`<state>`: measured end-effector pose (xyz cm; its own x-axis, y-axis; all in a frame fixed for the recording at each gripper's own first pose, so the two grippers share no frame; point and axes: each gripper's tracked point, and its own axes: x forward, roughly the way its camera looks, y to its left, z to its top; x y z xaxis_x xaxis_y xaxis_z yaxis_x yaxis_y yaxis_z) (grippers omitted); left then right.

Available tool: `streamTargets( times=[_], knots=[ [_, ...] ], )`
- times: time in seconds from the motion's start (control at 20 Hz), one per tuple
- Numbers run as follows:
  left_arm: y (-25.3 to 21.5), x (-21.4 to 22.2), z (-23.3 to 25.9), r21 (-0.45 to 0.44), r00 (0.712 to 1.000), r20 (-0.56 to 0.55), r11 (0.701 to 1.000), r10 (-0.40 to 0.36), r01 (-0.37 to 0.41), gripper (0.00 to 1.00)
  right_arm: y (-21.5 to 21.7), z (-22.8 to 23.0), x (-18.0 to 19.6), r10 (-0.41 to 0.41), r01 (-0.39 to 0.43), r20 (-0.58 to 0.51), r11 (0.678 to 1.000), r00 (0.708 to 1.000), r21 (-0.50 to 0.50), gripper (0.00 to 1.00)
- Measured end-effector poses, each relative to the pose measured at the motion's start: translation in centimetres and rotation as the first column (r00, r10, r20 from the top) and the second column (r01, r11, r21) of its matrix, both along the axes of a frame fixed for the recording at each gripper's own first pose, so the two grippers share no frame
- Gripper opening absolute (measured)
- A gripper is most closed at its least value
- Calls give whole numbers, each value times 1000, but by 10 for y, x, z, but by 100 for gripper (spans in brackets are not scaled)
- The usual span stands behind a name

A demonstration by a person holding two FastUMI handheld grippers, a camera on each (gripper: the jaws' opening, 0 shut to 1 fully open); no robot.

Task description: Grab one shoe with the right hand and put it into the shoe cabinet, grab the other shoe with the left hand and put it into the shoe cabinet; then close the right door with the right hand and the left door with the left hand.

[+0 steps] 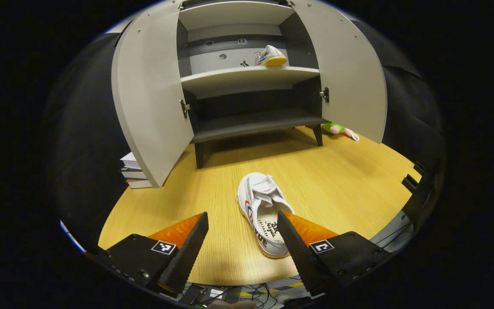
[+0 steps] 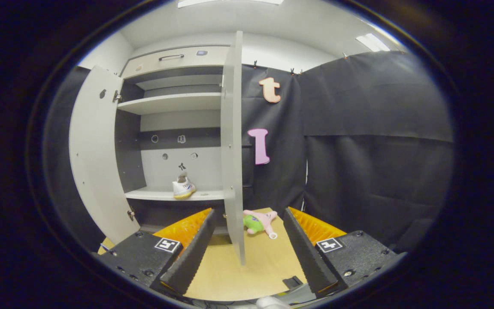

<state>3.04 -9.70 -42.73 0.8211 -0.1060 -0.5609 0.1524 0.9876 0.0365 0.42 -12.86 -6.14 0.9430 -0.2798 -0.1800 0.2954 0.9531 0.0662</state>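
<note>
I count two shoes. One shoe on the table (image 1: 262,214) lies on the wooden tabletop (image 1: 350,180) in the left gripper view, near me, toe pointing towards the cabinet, its heel end just beside my right-hand finger. The other shoe on the shelf (image 1: 271,56) sits inside the shoe cabinet (image 1: 247,77) on the middle shelf, towards its right side; in the right gripper view I see that same shoe (image 2: 183,187) on the pale shelf, just left of the door edge.

Two doors, both swung open: the left door (image 1: 150,98) and the right door (image 1: 350,81). In the right gripper view the right door (image 2: 233,146) stands edge-on straight ahead of me, reaching down between my two fingers but farther off.

My left gripper (image 1: 242,240) has its jaws spread wide and holds nothing; it hovers over the near part of the table with the shoe lying partly between the fingers. My right gripper (image 2: 247,240) is also spread and holds nothing.

One plush toy (image 1: 338,129), green and pink, lies on the table at the far right, beside the cabinet's right leg. One stack of books (image 1: 133,171) sits at the left, behind the left door's lower corner
</note>
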Motion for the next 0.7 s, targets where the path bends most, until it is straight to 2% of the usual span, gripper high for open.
streamTargets(
  times=[0.15,0.25,0.55,0.7],
  knots=[
    [2,18,-31,15,999,-45,1000,2,-1,97,5,-9,1,0,-1,-35,1000,999,-13,100],
    [1,32,-38,40,999,-34,999,-18,19,96,10,-11,5,6,-7,-47,1000,999,-12,99],
    [-27,60,-53,-1,991,-49,993,-122,122,97,17,-23,21,10,-10,-73,1000,997,5,100],
    [-20,65,-58,-51,993,-94,997,-67,62,95,19,-19,28,19,-19,-74,1000,997,3,100]
  ],
)
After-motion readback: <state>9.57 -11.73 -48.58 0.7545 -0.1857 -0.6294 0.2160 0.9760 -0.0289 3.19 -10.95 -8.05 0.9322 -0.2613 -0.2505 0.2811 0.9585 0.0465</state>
